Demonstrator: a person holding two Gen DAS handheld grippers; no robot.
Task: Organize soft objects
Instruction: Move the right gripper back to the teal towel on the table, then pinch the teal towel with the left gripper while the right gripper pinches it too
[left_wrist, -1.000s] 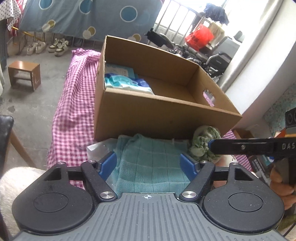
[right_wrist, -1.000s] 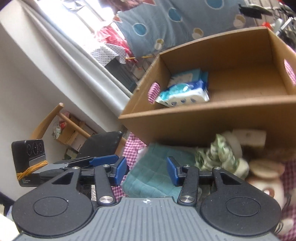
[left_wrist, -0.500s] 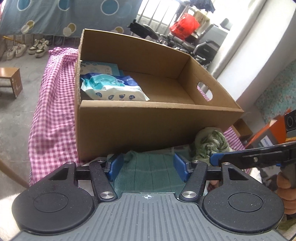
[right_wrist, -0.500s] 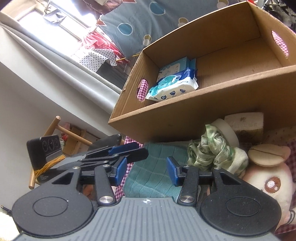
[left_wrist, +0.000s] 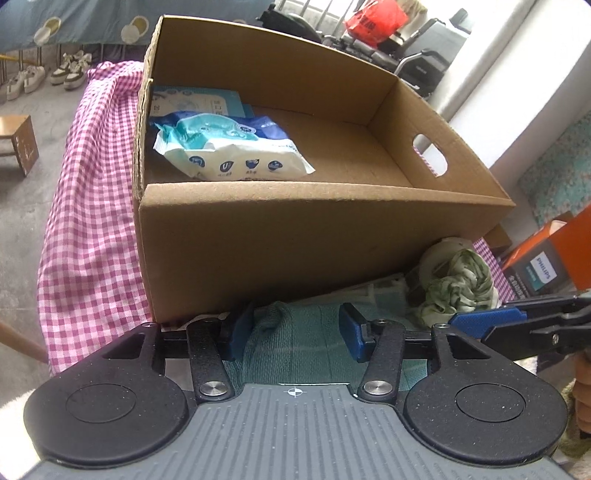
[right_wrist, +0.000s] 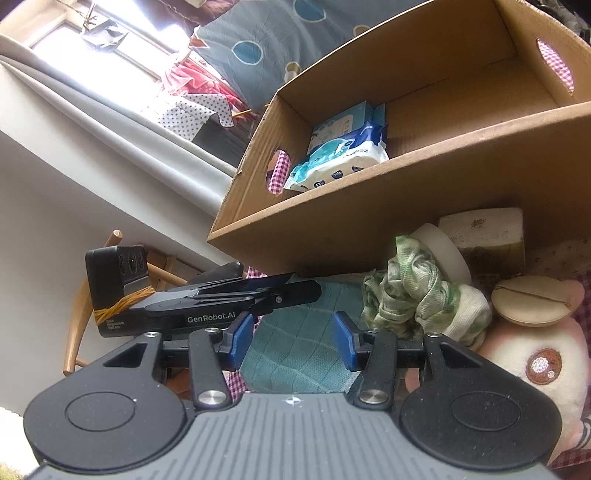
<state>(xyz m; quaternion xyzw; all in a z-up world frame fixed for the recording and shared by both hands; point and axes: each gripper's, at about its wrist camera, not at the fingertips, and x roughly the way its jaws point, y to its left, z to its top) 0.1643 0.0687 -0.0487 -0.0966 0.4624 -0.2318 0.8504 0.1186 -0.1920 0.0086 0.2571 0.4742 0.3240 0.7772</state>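
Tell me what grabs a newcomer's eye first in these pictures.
The big open cardboard box fills the middle of both views, standing on a pink checked cloth, with a wet-wipes pack lying at its left end. In front of the box lies a teal towel, with the left gripper and right gripper both open over it. Right of the towel sit a crumpled green cloth and a pink plush toy.

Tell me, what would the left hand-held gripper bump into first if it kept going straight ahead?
Probably the folded teal knit towel between the open left hand-held gripper fingers; just beyond stands the brown cardboard box wall. Depth is hard to judge.
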